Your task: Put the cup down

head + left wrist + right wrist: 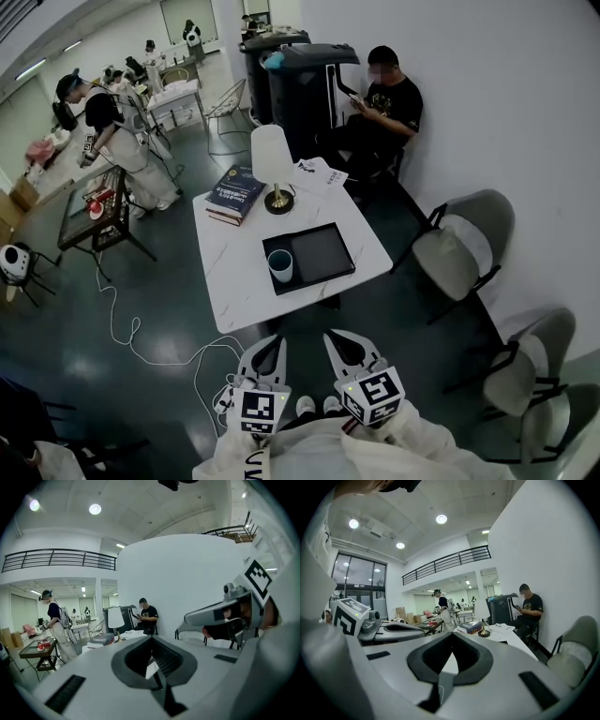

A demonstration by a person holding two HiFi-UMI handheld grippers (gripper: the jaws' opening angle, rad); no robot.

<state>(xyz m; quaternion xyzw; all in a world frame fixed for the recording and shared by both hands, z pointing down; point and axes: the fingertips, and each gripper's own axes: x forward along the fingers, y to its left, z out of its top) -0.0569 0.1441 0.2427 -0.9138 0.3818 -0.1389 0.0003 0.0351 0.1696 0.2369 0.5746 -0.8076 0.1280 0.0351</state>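
A pale blue cup [279, 265] stands upright in the left part of a black tray [325, 254] on the white marble table [234, 281]. Both grippers hang below the table's near edge, well short of the cup and apart from it. My left gripper [274, 339] has its jaws together with nothing between them. My right gripper [334, 336] beside it is shut and empty too. In the left gripper view the left gripper [151, 637] points level toward the table, with its own body hiding the cup. The right gripper [452, 633] does the same in the right gripper view.
A white lamp [273, 169], stacked books [234, 194] and papers [319, 173] sit on the table's far half. A person [386, 98] sits beyond it by black bins [300, 84]. Grey chairs [464, 248] line the right wall. A white cable [141, 347] trails over the floor at left.
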